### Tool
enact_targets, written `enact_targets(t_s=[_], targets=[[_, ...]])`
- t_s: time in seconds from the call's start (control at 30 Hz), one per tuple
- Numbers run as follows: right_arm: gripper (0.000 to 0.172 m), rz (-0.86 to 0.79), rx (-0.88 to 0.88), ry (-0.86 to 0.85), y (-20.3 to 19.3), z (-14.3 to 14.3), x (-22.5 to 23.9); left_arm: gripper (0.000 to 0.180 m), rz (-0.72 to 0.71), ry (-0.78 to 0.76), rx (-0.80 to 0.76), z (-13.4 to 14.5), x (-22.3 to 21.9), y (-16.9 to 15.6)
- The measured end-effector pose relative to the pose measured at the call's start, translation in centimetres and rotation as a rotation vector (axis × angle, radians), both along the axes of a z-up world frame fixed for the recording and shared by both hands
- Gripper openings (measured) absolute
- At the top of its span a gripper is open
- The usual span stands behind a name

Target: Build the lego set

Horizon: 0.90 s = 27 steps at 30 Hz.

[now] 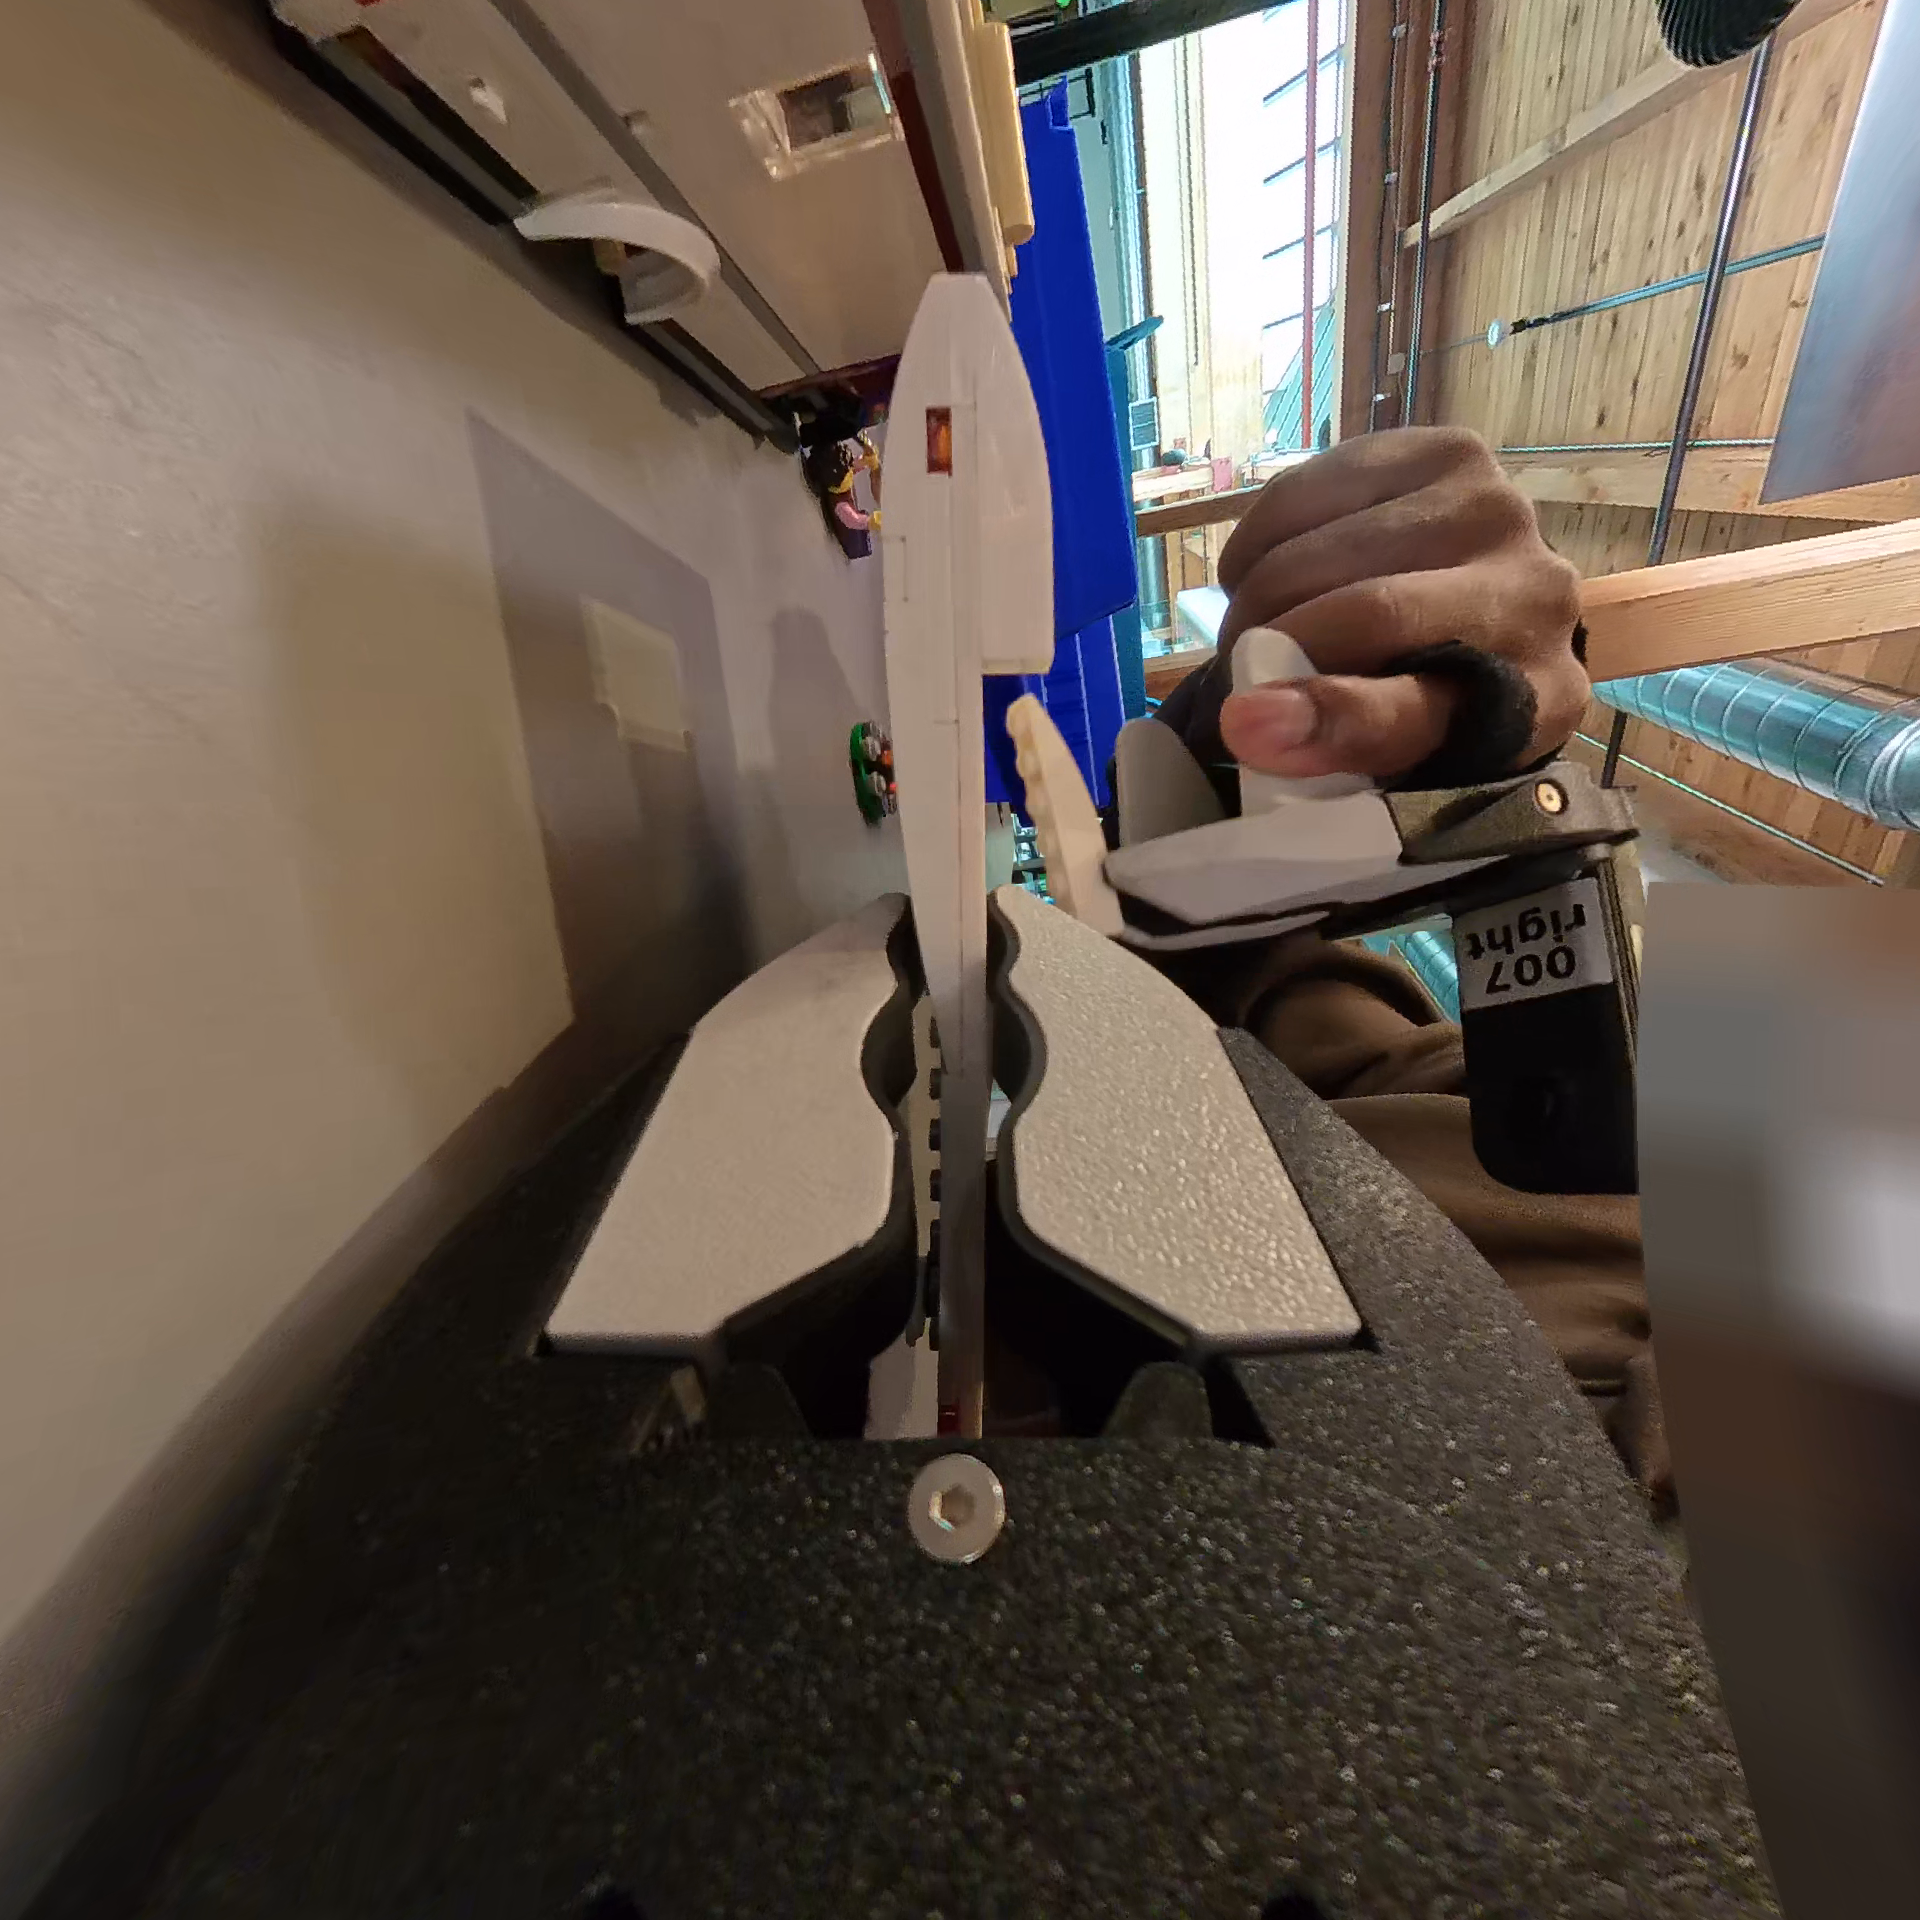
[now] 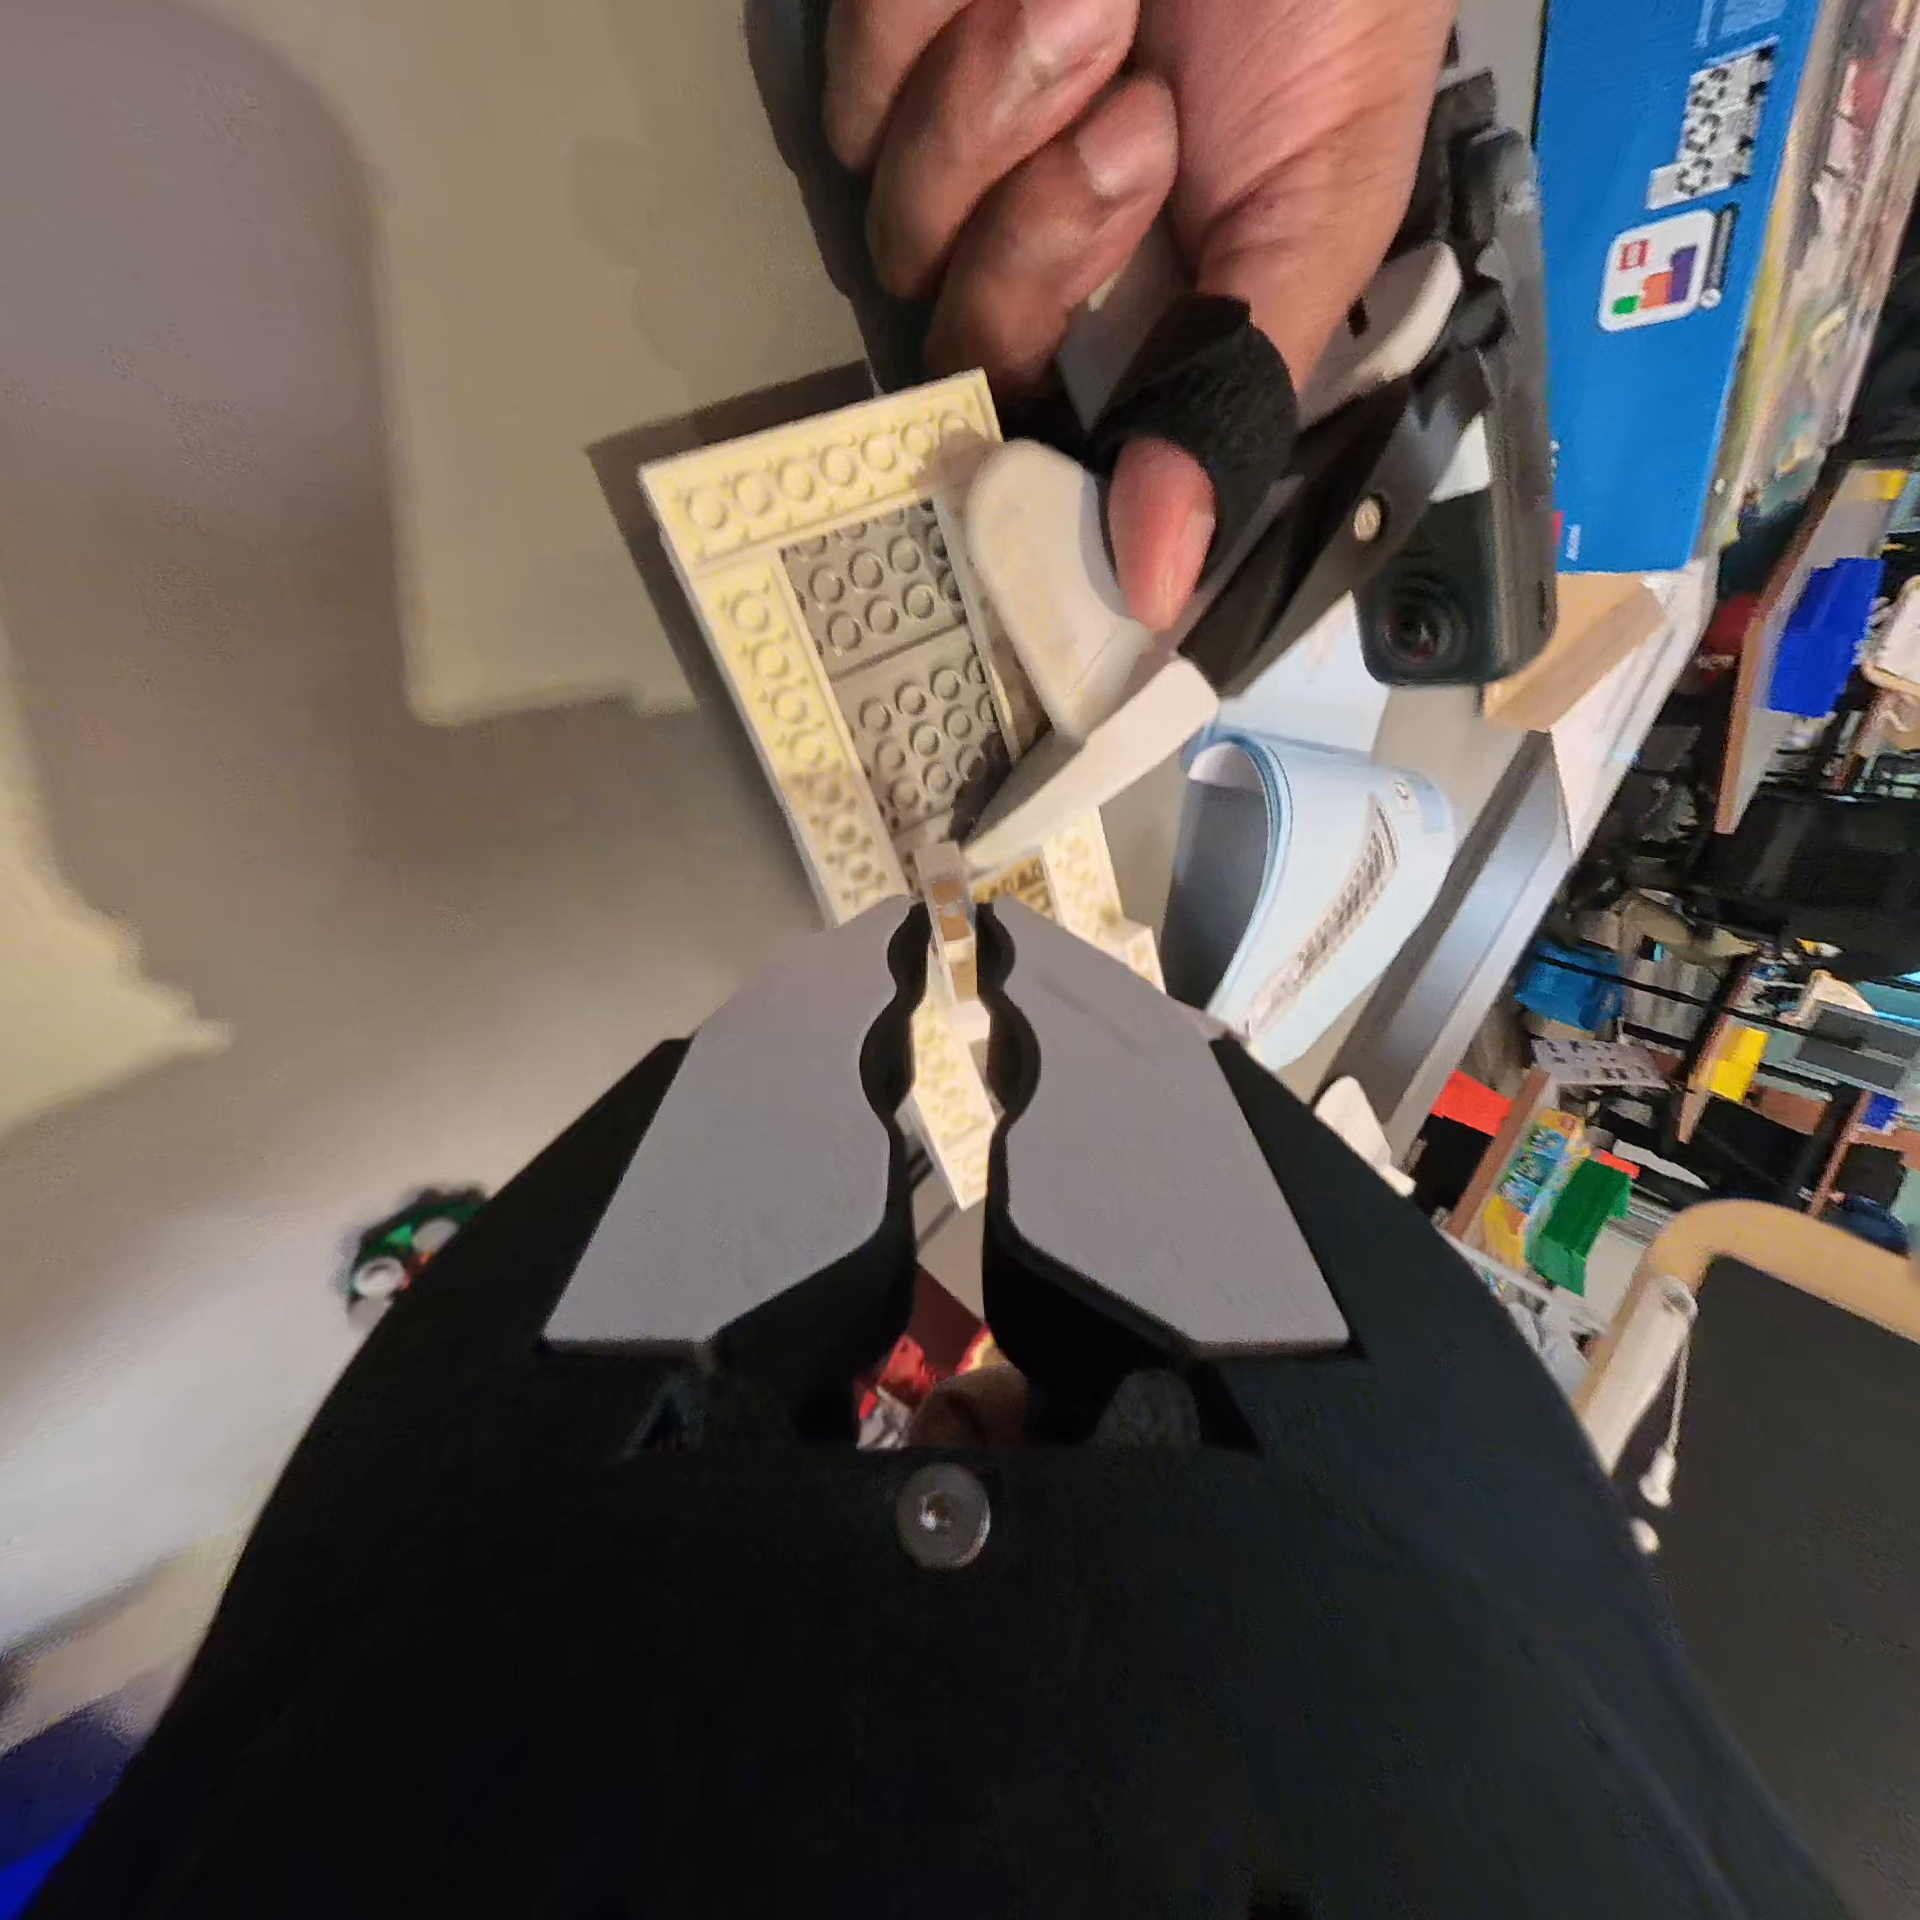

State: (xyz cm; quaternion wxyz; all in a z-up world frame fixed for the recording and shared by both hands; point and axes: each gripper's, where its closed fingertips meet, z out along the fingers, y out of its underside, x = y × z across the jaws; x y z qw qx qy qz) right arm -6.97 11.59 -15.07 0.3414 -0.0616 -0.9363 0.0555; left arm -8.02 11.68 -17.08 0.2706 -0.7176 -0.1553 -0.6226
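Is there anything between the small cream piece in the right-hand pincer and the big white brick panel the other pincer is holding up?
Nothing visible. The small cream piece in the right gripper sits just beside the white panel clamped in the left gripper, with only open air between them.

This looks like a workshop or maker space given over to toy-brick building. Timber-clad walls (image 1: 1579,312) and bare wooden beams (image 1: 1745,603) run beside a silver ventilation duct (image 1: 1766,727). Open shelving (image 2: 1787,1039) is crowded with coloured boxes and bins (blue, red, green, yellow), a large blue toy-set box (image 2: 1662,260) stands on the pale worktop (image 2: 312,831), and a blue storage bin (image 1: 1070,416) sits nearby.
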Motion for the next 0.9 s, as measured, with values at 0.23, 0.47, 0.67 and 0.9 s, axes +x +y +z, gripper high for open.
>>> enact_targets(t_s=[0.23,0.47,0.67,0.9], targets=[[0.008,-0.054,0.041,0.008,3.3,0.3,0.6,0.010,0.001,-0.035,0.000,0.3,0.1,0.0],[0.008,-0.054,0.064,-0.017,4.1,-0.4,0.3,0.010,-0.002,-0.050,0.000,0.3,0.1,0.0],[0.008,-0.032,0.071,-0.040,4.2,-0.5,0.2,0.010,-0.008,-0.055,0.000,0.4,0.1,0.0],[0.008,0.005,0.072,-0.076,4.0,-0.4,0.2,0.010,-0.012,-0.057,0.004,0.4,0.2,0.0]])
